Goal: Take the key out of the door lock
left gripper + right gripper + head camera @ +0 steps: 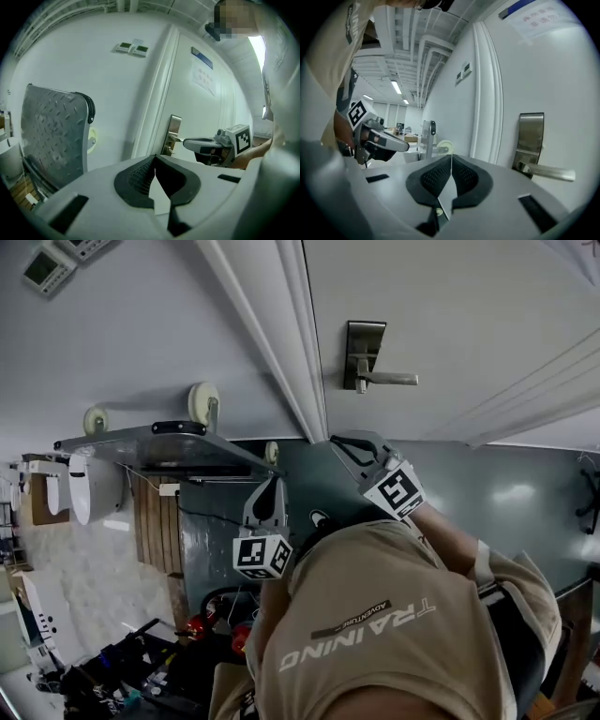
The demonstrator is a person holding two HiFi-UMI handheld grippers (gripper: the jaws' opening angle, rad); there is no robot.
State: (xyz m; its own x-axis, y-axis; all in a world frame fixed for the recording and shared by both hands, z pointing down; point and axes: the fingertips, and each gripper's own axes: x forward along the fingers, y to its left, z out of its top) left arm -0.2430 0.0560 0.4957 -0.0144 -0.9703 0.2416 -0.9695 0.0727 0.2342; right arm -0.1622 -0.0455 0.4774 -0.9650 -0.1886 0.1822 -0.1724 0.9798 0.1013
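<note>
A steel lock plate (364, 345) with a lever handle (392, 379) is mounted on the white door. A small dark stub (360, 386) at the plate's lower end may be the key; it is too small to tell. My right gripper (349, 443) is shut and empty. It hangs below the plate, well apart from it. The plate (531, 139) and lever (550, 173) lie right of the right gripper (451, 158). My left gripper (272, 486) is also shut and empty, lower and further left. From the left gripper (154, 160) the plate (174, 135) appears beyond the right gripper (197, 144).
A white door frame (292, 343) runs left of the lock. A grey platform cart (159, 444) with pale wheels (201, 404) leans on the wall beside it. Two wall controllers (49, 266) hang higher. Cables and tools (122, 673) lie on the floor at left.
</note>
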